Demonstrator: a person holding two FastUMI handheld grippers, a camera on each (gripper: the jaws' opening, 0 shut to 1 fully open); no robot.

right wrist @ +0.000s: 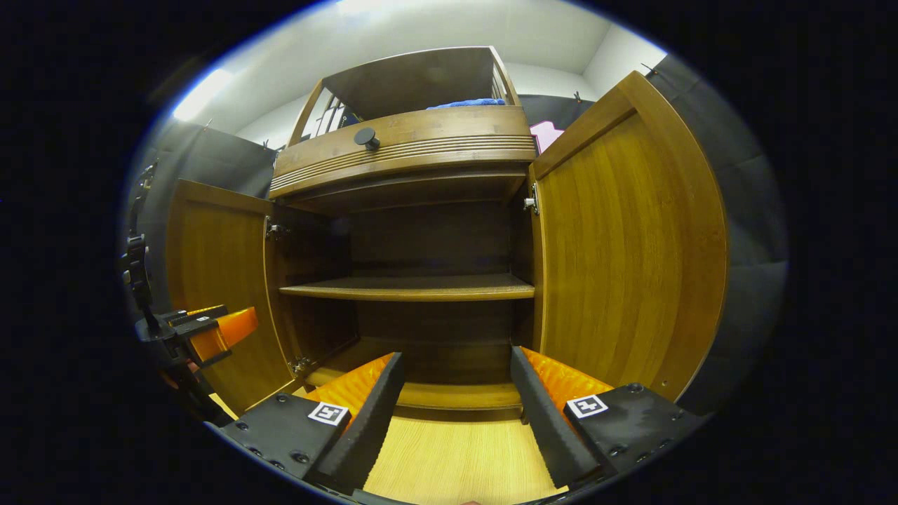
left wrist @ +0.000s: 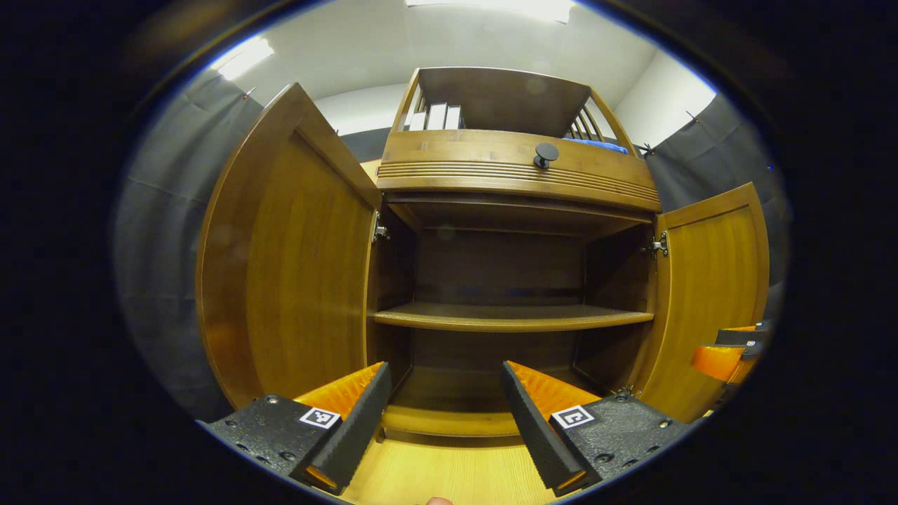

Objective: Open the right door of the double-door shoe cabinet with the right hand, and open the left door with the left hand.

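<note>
Cabinet (left wrist: 519,175) shelf (left wrist: 512,317) bare (both doors swung wide)

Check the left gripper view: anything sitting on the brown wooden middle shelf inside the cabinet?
No, the brown wooden middle shelf is bare from end to end between the two open doors.

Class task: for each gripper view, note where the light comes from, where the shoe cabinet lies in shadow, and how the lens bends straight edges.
Left gripper view: bright ceiling light panel glares top left; the brown wooden shoe cabinet is dark behind its shelf; the open left door bows outward.
Right gripper view: the ceiling is washed out, the cabinet interior shadowed; the open right door curves strongly.
</note>
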